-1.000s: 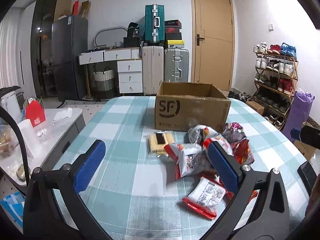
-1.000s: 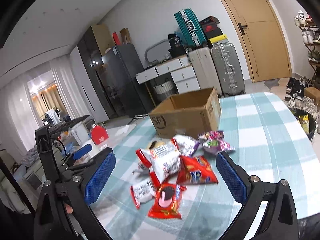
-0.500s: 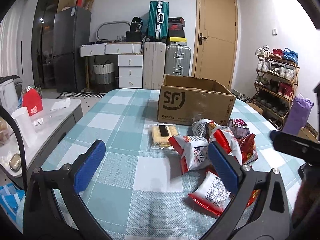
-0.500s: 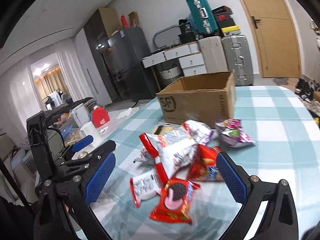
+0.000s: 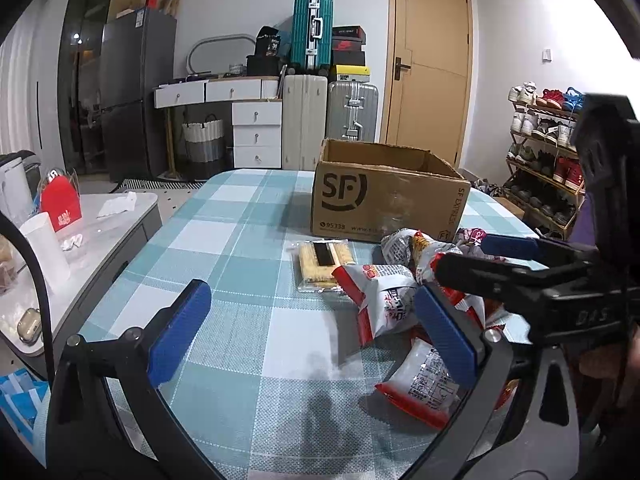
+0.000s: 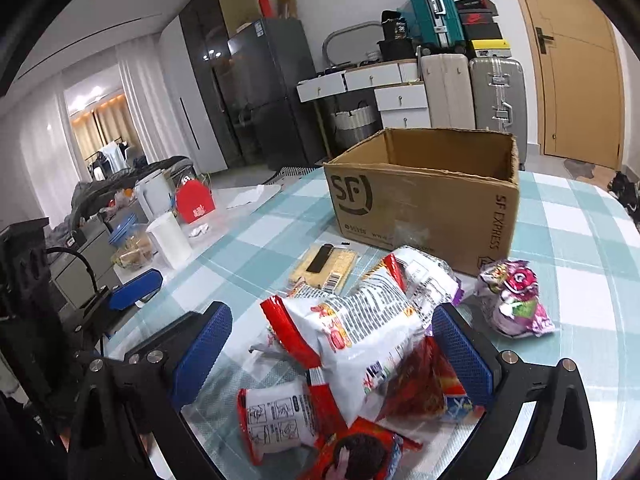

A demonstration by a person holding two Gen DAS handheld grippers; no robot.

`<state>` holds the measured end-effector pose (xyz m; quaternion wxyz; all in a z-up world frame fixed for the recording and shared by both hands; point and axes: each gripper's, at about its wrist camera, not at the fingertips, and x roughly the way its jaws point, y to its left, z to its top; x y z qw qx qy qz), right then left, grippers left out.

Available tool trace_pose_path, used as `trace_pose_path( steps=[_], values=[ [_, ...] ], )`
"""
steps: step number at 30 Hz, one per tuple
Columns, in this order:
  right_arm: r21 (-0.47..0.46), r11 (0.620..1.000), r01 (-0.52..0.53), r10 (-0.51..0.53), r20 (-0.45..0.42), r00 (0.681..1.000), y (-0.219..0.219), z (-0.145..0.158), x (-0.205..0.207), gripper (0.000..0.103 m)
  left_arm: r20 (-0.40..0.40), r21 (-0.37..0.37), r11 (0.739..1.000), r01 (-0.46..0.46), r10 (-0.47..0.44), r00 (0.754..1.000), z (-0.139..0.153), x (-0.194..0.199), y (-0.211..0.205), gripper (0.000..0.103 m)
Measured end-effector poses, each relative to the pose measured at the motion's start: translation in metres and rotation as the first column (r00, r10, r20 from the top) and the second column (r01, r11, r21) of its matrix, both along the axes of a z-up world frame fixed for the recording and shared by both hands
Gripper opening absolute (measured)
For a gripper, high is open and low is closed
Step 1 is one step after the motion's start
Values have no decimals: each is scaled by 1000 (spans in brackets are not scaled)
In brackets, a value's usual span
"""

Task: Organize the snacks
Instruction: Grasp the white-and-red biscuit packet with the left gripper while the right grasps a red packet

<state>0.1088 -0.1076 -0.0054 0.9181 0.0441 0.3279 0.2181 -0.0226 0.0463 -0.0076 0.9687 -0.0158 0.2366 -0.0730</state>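
Observation:
A pile of snack bags lies on the checked table in front of an open cardboard SF box [image 5: 384,204] [image 6: 424,200]. A big red-and-white chip bag [image 6: 360,332] [image 5: 384,300] tops the pile. A yellow cracker pack [image 5: 320,264] [image 6: 324,266] lies at its left, a pink-purple bag [image 6: 516,300] at its right, a small red-white packet [image 5: 424,388] [image 6: 276,416] in front. My right gripper [image 6: 332,352] is open, its fingers either side of the chip bag, close above the pile. My left gripper [image 5: 312,332] is open and empty over bare tablecloth left of the pile.
A low white side table [image 5: 100,232] with a red box [image 5: 60,204] and a white cup [image 5: 46,248] stands left of the table. Suitcases [image 5: 304,116], drawers and a fridge line the back wall. A shoe rack [image 5: 540,160] stands at the right.
My right gripper has moved forward and down over the snack pile, now straddling the chip bag. It has come into the left wrist view from the right. My left gripper has shifted only slightly.

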Motion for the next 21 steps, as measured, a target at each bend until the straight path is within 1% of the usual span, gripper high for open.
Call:
trace_pose_path(
  steps=[3, 6, 7, 8, 9, 10, 11, 14, 16, 18, 20, 21],
  values=[
    [-18, 1000, -18, 18, 3, 1000, 5, 0, 6, 102, 15, 4, 1000, 0, 0, 1000, 0, -2, -1, 102],
    [-15, 999, -32, 32, -36, 999, 9, -6, 14, 102, 9, -9, 1000, 0, 0, 1000, -1, -1, 0, 102],
    [-19, 999, -31, 30, -35, 999, 9, -6, 15, 101, 10, -17, 1000, -1, 2, 1000, -1, -3, 2, 102],
    [-27, 999, -29, 28, -35, 999, 10, -7, 16, 98, 12, -33, 999, -8, 8, 1000, -1, -4, 5, 102],
    [-53, 998, -32, 29, -44, 999, 13, -9, 17, 90, 12, -46, 999, -13, 14, 1000, 0, -5, 8, 102],
    [-75, 997, -33, 29, -46, 999, 14, -10, 17, 85, 7, -65, 998, -20, 20, 1000, -1, -4, 11, 102],
    [-99, 995, -35, 30, -44, 999, 16, -11, 17, 84, 3, -77, 997, -23, 23, 1000, -1, -3, 14, 102],
    [-130, 990, -52, 46, -43, 998, 19, -13, 16, 83, -21, -104, 994, -32, 30, 999, -3, 1, 20, 102],
    [-154, 986, -59, 51, -58, 997, 21, -18, 16, 74, -30, -115, 993, -36, 33, 999, -4, 3, 23, 102],
    [-188, 981, -51, 42, -52, 998, 21, -22, 15, 69, -33, -122, 992, -40, 36, 999, -5, 4, 24, 102],
    [-184, 981, -53, 44, -54, 998, 20, -24, 15, 64, -35, -122, 992, -39, 35, 999, -5, 4, 25, 102],
    [-172, 984, -53, 44, -57, 997, 18, -24, 16, 59, -38, -122, 992, -40, 36, 999, -6, 5, 25, 102]
  ],
)
